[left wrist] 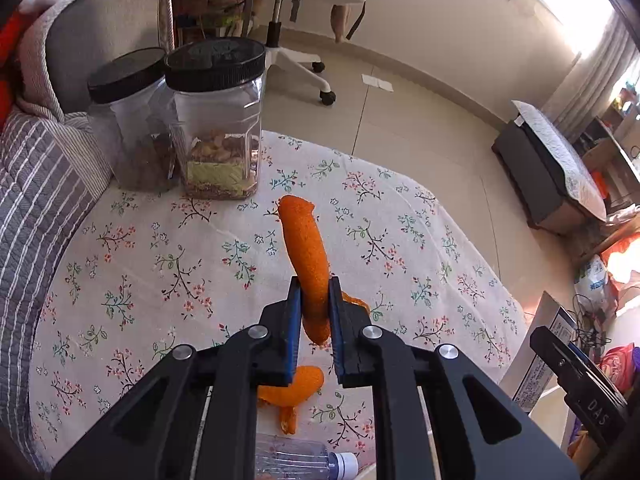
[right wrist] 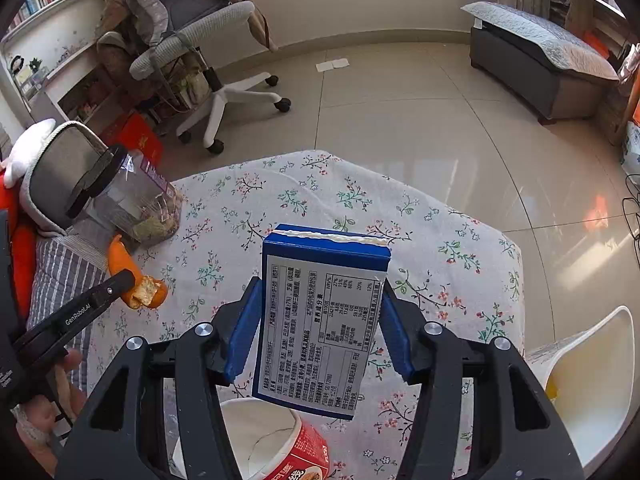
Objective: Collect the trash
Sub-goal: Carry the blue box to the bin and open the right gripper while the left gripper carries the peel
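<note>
Orange peel (left wrist: 308, 256) being clamped upright by left gripper (left wrist: 314, 300), lifted off tablecloth (left wrist: 420, 240). Blue carton (right wrist: 320, 320) being pinched sidewise by right gripper (right wrist: 320, 320), likely for white bin (right wrist: 592, 380), near right.

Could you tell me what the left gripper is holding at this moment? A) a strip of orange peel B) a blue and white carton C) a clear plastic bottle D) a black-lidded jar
A: the left gripper is shut on the orange peel strip; the right gripper holds the blue and white carton.
</note>
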{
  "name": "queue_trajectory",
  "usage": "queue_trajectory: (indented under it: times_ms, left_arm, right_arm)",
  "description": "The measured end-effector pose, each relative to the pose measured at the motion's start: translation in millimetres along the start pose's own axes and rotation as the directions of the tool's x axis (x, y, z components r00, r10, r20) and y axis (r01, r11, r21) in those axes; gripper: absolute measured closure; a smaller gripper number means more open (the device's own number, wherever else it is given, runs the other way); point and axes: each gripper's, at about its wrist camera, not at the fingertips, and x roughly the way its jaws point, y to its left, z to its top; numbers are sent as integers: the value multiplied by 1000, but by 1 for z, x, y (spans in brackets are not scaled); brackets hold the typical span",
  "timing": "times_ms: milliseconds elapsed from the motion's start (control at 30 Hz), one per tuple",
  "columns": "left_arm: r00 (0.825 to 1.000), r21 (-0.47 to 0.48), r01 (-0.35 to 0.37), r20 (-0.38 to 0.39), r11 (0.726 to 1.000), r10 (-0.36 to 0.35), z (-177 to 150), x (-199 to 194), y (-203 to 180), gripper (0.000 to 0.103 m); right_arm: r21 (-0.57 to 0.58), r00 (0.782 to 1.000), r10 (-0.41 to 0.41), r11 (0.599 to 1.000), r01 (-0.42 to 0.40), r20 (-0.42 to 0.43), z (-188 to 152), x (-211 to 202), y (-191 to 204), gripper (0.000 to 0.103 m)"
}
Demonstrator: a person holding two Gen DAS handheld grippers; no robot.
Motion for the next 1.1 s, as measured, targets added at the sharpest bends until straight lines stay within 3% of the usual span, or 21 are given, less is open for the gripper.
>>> queue_trajectory:
  times_ms: [167,300,500,733,1100]
  left_arm:
    - [989,59,-17,149,998,8,-6,-39,-21,90]
    - [962,109,-27,273,994,-4,-14,-69,-37,90]
    - [918,170,-3,392,985,-64,-33,-102,-65,90]
    - [893,275,23,427,961,-143,-61,-122,-108,90]
    - [899,373,134,344,918,-271,-112,-126,-176,89]
  right_arm:
    - [7,992,-38,999,38,116,-2,-31,-8,50]
    - [15,975,-82,997,81,207,-6,-56,-17,50]
    - [36,923,-170,985,168,347,-16,-95,-34,50]
    - [85,849,-279,959,271,448,-25,-131,-67,49]
    - [231,793,-450,893,387,410,-50,-167,-155,48]
